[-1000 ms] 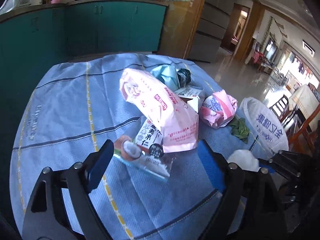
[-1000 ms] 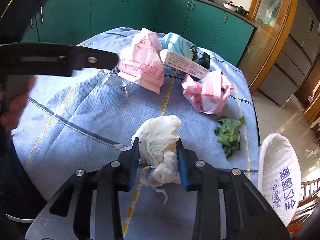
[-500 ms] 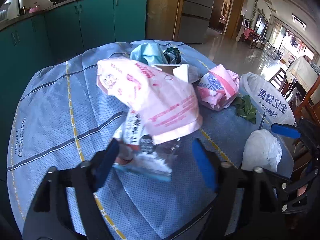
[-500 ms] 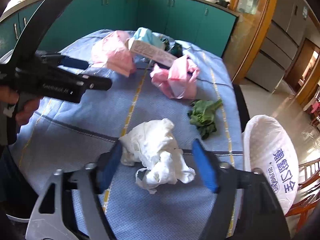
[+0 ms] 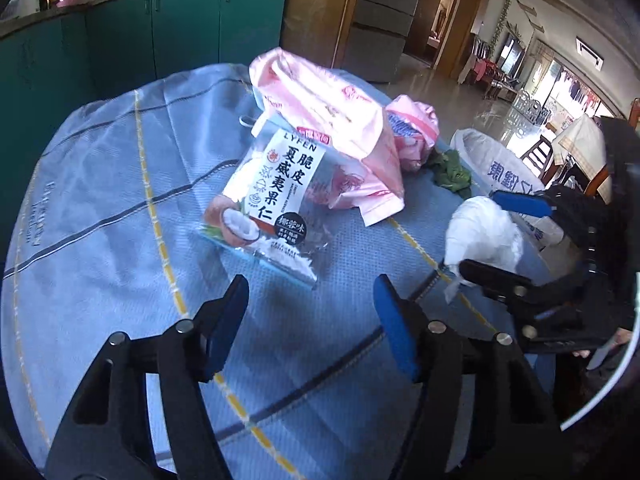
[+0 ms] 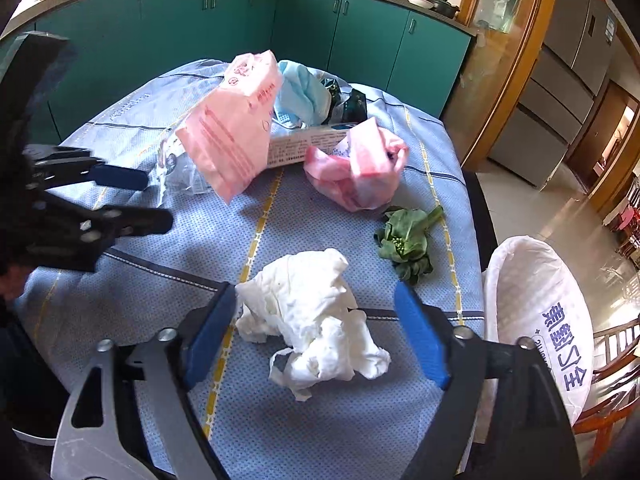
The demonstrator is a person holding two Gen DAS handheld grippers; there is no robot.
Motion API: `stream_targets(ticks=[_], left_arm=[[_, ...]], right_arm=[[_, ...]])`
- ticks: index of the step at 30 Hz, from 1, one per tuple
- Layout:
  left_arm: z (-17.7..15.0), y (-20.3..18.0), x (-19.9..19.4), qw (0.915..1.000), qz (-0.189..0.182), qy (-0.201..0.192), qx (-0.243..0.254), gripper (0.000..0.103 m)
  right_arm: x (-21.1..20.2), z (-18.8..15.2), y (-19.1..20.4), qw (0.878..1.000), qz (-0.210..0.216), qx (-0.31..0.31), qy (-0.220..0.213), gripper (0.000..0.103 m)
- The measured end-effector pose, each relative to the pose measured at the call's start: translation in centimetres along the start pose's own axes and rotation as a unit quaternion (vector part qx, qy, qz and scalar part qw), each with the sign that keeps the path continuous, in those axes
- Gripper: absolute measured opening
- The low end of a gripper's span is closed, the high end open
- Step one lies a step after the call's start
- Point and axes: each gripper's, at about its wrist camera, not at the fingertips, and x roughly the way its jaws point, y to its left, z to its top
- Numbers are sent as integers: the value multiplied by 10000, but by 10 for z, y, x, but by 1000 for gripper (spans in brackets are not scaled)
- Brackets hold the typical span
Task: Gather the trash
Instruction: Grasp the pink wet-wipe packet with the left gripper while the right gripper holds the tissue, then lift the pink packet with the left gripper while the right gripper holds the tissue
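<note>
A crumpled white tissue wad lies on the blue tablecloth between the pads of my right gripper. Its jaws are opening, and the right pad stands well apart from the wad. The wad and the right gripper also show at the right of the left wrist view. My left gripper is open with nothing between its fingers. A coconut snack packet lies just beyond its fingertips, partly under a large pink bag.
A crumpled pink bag, a green vegetable scrap, a blue mask and a white box lie further back. A white trash bag hangs open at the table's right edge. Teal cabinets stand behind.
My right gripper has let go of the tissue wad and its jaws have spread wide. My left gripper's jaws have narrowed, and the snack packet now lies ahead of its fingertips.
</note>
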Motion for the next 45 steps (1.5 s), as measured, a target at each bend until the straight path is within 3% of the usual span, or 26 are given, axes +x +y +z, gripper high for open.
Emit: stream_targets(ticks=[3, 4, 5, 7, 10, 16, 20, 23, 24, 26, 31, 35, 40, 45], left_arm=[[-2, 6, -23, 9997, 31, -197, -103, 74], [0, 8, -28, 9996, 30, -243, -139, 76], [2, 9, -33, 9994, 23, -303, -191, 77], [11, 13, -42, 9983, 35, -477, -337, 84], [27, 13, -42, 9970, 134, -607, -460, 87], [69, -10, -14, 9968, 141, -569, -546, 92], [97, -31, 24, 9971, 598, -307, -355, 92], [108, -25, 47, 9959, 717, 6, -559, 92], [109, -22, 51, 9954, 696, 81, -653, 89], [110, -15, 57, 9941, 661, 207, -831, 67], [99, -2, 40, 9923, 599, -17, -1084, 48], [90, -1, 3, 9903, 475, -572, -1171, 48], [72, -11, -50, 9859, 590, -1191, -1014, 48], [53, -26, -78, 9806, 746, -1630, -789, 49]], right_arm=[[4, 1, 6, 9999, 128, -40, 50, 82], [4, 1, 7, 9998, 171, -57, 37, 74], [5, 1, 9, 9996, 254, -89, 44, 60], [6, 0, 12, 9996, 253, -141, 59, 47], [2, -1, 11, 9996, 244, -156, 7, 39], [-13, -9, 1, 9998, 177, -22, -119, 38], [-19, -17, -10, 9999, 69, 105, -104, 38], [-22, -25, -19, 9997, 25, 216, -64, 38], [-22, -27, -22, 9997, 6, 248, -55, 39], [-23, -31, -27, 9995, -8, 311, -50, 39], [-22, -35, -35, 9991, 27, 411, -88, 39], [-24, -33, -36, 9988, 63, 447, -184, 39], [-33, -26, -38, 9977, 111, 521, -428, 39], [-37, -21, -37, 9974, 136, 498, -499, 39]])
